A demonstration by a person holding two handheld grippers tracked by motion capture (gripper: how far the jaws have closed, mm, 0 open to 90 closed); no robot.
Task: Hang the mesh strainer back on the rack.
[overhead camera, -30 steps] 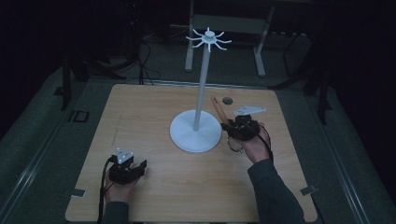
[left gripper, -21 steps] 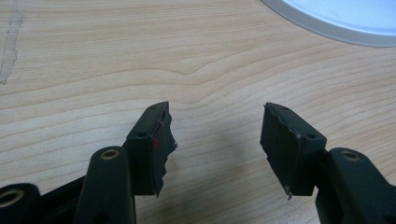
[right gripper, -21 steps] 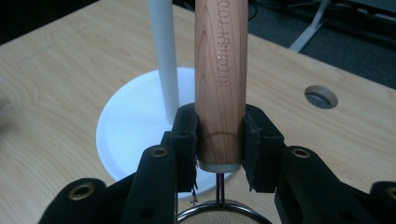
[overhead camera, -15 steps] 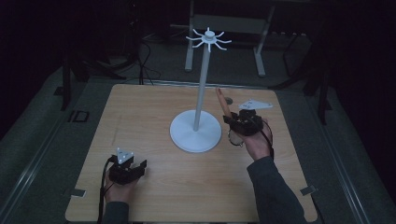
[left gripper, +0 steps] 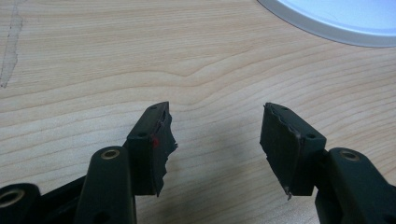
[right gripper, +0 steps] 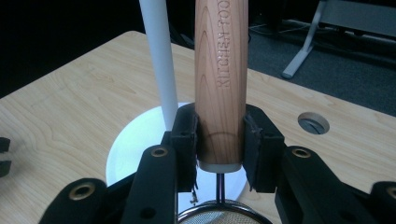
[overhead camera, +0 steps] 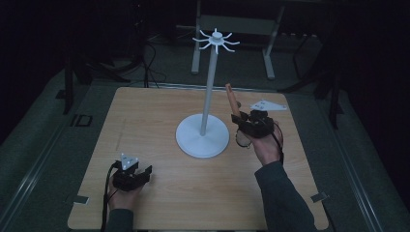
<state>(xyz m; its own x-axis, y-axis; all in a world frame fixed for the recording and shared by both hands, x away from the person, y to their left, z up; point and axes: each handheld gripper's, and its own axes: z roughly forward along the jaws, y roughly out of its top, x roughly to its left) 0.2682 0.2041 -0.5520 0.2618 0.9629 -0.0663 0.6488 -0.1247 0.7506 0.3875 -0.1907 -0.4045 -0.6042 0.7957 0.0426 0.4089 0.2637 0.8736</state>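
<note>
Clamping the round light-wood handle [right gripper: 220,79] of a small metal-mesh strainer [overhead camera: 242,138], the right hand-held gripper [overhead camera: 251,123] stands just right of the white round-based hanging stand [overhead camera: 203,137], and the handle tilts up beside the stand's thin white pole [right gripper: 159,60]. Its pads [right gripper: 186,140] press on the handle's lower end, above the wire rim. The left hand-held gripper [left gripper: 215,140] rests released on the pale wooden bench [overhead camera: 145,121], jaws spread over bare wood near its front left.
</note>
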